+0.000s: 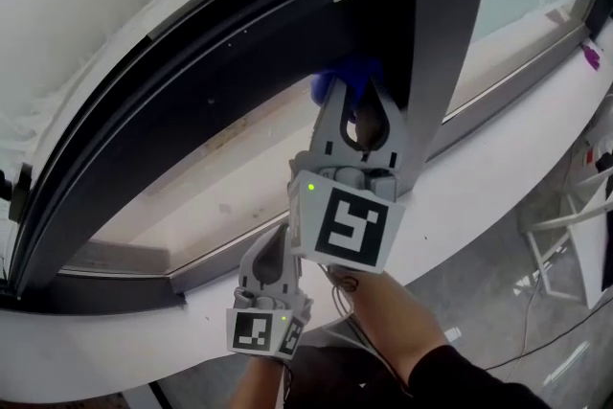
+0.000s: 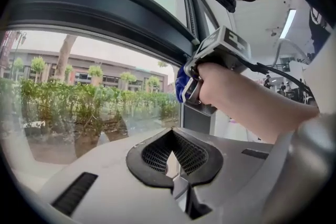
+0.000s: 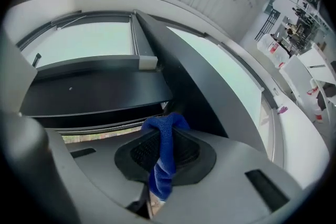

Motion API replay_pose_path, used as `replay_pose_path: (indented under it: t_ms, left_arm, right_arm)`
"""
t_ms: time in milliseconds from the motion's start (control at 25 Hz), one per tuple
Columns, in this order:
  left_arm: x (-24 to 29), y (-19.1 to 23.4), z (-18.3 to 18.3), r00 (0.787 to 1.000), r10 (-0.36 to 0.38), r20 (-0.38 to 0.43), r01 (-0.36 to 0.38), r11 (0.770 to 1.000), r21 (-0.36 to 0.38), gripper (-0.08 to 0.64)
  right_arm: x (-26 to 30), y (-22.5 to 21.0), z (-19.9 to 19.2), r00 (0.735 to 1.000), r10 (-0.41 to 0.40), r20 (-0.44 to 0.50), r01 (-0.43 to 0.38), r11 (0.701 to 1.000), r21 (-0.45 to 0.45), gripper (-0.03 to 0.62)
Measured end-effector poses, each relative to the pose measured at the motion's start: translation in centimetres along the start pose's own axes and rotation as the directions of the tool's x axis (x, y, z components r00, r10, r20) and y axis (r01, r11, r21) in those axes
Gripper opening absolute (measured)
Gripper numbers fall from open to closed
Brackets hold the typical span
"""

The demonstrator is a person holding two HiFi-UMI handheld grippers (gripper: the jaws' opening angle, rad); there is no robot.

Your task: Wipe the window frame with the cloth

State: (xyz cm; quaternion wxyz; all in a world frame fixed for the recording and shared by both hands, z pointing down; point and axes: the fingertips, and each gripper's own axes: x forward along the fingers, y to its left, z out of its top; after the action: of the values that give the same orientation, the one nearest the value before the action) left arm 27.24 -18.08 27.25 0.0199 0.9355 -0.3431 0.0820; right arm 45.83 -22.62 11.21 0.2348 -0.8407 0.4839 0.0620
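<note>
The blue cloth [image 1: 337, 78] is bunched in my right gripper [image 1: 352, 99], whose jaws are shut on it. It is pressed against the dark window frame [image 1: 426, 34], where the upright post meets the horizontal bar. In the right gripper view the cloth [image 3: 164, 157] drapes over the fingertips and hangs down between the pads, with the frame [image 3: 181, 73] right behind. My left gripper [image 1: 272, 242] hangs lower, over the white sill [image 1: 498, 158], shut and holding nothing. The left gripper view shows its closed jaws [image 2: 170, 136] and, further up, the right gripper with the cloth [image 2: 181, 84] on the frame [image 2: 105, 13].
A small purple object [image 1: 590, 56] lies on the sill at the far right. A white rack [image 1: 565, 225] and cables stand on the grey floor to the right. Glass panes flank the post; shrubs and a building show outside.
</note>
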Motion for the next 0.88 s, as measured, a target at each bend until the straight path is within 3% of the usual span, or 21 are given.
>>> replay_pose_path:
  t_ms: [240,360,680,880]
  left_arm:
    - [2.8,0.0,3.0,0.998,-0.029,0.057,0.025,0.997,0.068,0.006]
    - [3.3,0.5,4.2,0.997,-0.023,0.075,0.018,0.998,0.062,0.006]
    - [2.8,1.3,3.3,1.000,-0.006,0.002,0.006,1.000,0.007,0.006]
    - [2.8,0.8,4.2,0.999,-0.016,-0.031,0.017,1.000,0.015,0.006]
  right_arm:
    - [1.8,0.7,0.3,0.997,0.023,0.073,-0.021,0.999,-0.027,0.031]
    - [2.5,1.3,0.5,0.995,0.042,0.092,-0.036,0.997,-0.062,0.031]
    - [3.6,2.3,0.9,0.992,0.068,0.107,-0.056,0.992,-0.115,0.025]
    - [3.7,2.6,0.8,0.993,0.090,0.070,-0.083,0.991,-0.102,0.023]
